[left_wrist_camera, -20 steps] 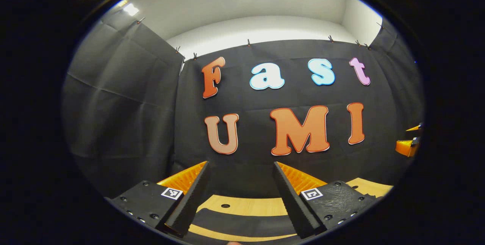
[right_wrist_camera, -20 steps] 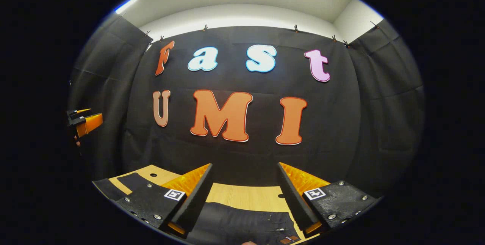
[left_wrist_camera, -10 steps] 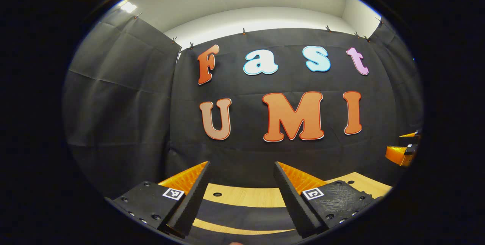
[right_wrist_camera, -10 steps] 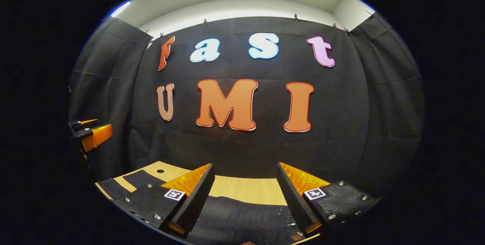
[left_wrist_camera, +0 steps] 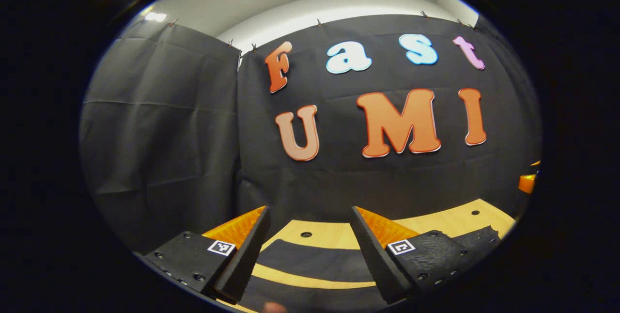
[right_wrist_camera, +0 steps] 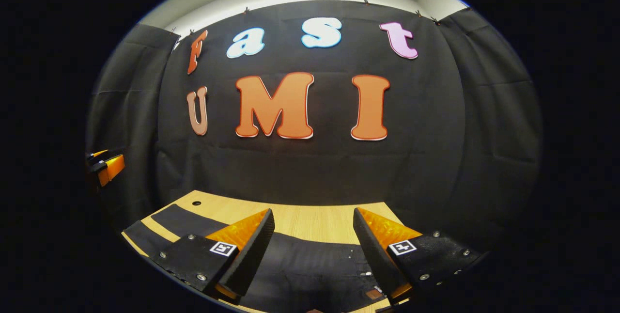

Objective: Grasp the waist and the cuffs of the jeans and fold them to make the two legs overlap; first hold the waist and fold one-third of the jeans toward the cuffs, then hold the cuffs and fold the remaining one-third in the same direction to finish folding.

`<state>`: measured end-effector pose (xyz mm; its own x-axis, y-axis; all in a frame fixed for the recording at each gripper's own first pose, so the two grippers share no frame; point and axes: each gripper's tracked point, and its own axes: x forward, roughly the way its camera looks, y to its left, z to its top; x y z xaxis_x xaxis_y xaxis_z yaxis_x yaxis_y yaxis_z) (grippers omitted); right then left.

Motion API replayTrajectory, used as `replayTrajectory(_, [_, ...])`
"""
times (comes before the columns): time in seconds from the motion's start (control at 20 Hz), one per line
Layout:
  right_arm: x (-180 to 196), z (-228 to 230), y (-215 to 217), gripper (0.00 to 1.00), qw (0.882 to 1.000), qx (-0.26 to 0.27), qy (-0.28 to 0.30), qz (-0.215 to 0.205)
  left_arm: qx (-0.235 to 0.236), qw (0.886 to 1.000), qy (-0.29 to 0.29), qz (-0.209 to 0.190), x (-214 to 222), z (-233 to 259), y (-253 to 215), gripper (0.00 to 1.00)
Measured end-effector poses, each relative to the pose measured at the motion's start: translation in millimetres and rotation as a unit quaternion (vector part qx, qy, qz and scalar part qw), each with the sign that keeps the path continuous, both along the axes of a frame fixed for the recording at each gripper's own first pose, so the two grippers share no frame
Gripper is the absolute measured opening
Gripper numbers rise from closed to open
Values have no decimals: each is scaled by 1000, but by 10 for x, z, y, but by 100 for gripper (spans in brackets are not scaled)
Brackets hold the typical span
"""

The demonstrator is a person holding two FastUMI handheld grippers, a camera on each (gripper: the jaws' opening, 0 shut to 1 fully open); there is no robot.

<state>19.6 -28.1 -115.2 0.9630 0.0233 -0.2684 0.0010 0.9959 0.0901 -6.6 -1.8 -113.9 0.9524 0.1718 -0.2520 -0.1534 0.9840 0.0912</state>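
Dark jeans (left_wrist_camera: pixel 310 262) lie flat on a light wooden table (left_wrist_camera: pixel 450 221). In the left gripper view two dark leg bands run across, with a strip of wood between them. My left gripper (left_wrist_camera: pixel 310 210) hangs open above these legs and holds nothing. In the right gripper view the jeans (right_wrist_camera: pixel 315 269) show rivets and a small tag near the waist. My right gripper (right_wrist_camera: pixel 314 212) is open over that end, its fingers apart and not touching the cloth. One leg (right_wrist_camera: pixel 179 216) stretches away to the left.
The table (right_wrist_camera: pixel 310 218) has small round holes and ends at the black cloth wall close behind. The other gripper appears at the right rim of the left gripper view (left_wrist_camera: pixel 527 182) and at the left rim of the right gripper view (right_wrist_camera: pixel 107 165).
Both views have tipped downward: the wall has slid up and more table and jeans show. Both grippers stay open. The left gripper view has also turned slightly.
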Motion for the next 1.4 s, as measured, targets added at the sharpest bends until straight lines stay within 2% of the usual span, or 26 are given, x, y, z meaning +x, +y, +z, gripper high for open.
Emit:
replayTrajectory(0.1, [6,-240,-79,99,999,3,44,-19,-19,999,48,6,2,-328,169,100])
replayTrajectory(0.2, [-81,-534,-187,98,993,35,104,-50,-35,994,100,33,-51,-670,525,99])
replayTrajectory(0.3, [-201,-925,-325,98,979,62,176,-86,-61,982,159,75,-160,-1019,934,99])
replayTrajectory(0.35, [-272,-1159,-369,99,968,76,216,-104,-87,972,195,100,-262,-1242,1136,99])
replayTrajectory(0.45, [-416,-1473,-381,99,946,111,277,-130,-152,941,265,148,-472,-1723,1405,100])
replayTrajectory(0.5, [-464,-1599,-350,98,931,139,304,-145,-182,911,320,187,-685,-2029,1586,99])
replayTrajectory(0.55, [-498,-1706,-341,98,920,159,322,-156,-198,889,358,207,-823,-2217,1706,98])
replayTrajectory(0.6, [-557,-1840,-355,99,908,176,341,-168,-212,870,384,224,-954,-2374,1793,98])
replayTrajectory(0.7, [-736,-2046,-453,99,881,204,379,-196,-234,842,421,245,-1038,-2657,1896,100])
replayTrajectory(0.95, [-1085,-2556,-706,98,824,227,451,-258,-283,777,481,291,-1438,-3173,1996,99])
replayTrajectory(1.2, [-1273,-2977,-742,98,768,274,497,-295,-322,724,518,322,-1582,-3424,2062,99])
replayTrajectory(1.3, [-1323,-3137,-752,98,753,279,512,-305,-341,705,524,333,-1591,-3479,2072,99])
replayTrajectory(1.4, [-1314,-3235,-750,98,744,281,519,-314,-359,685,530,347,-1683,-3537,2118,99])
